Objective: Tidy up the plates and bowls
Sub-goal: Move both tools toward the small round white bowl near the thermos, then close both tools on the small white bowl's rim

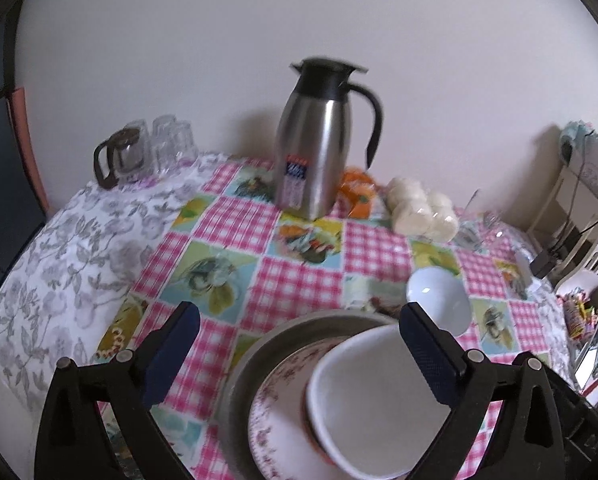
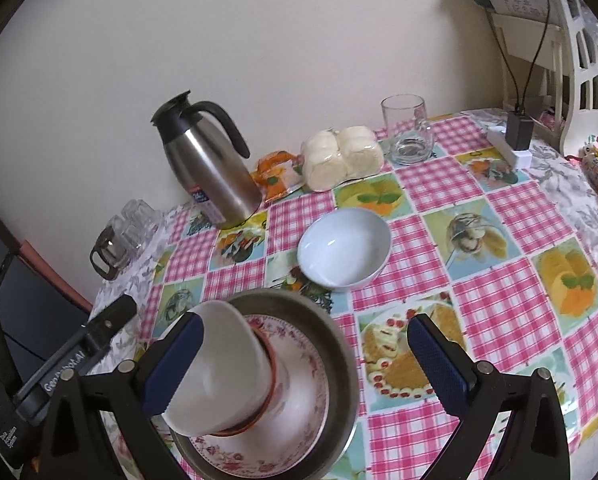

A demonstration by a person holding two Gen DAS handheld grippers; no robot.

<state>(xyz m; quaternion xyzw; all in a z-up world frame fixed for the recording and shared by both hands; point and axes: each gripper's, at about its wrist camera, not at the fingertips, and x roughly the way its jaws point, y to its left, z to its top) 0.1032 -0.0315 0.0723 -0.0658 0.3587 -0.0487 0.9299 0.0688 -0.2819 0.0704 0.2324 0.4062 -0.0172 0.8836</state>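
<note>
A metal pan point(image 1: 259, 352) point(image 2: 339, 344) holds a floral plate point(image 1: 279, 408) point(image 2: 299, 420), and a white bowl with an orange rim point(image 1: 379, 400) point(image 2: 227, 372) lies tilted on that plate. A second white bowl point(image 1: 439, 296) point(image 2: 345, 250) sits upright on the checked tablecloth just beyond the pan. My left gripper point(image 1: 299, 352) is open and empty above the stack. My right gripper point(image 2: 305, 364) is open and empty, its left finger point(image 2: 175, 364) close beside the tilted bowl.
A steel thermos jug point(image 1: 319, 140) point(image 2: 207, 160) stands at the back by the wall. A pack of buns point(image 1: 423, 208) point(image 2: 343, 156), an orange packet point(image 2: 277, 174), a glass mug point(image 2: 407, 128) and several glasses point(image 1: 171, 144) are near it. A white chair point(image 2: 583, 60) stands right.
</note>
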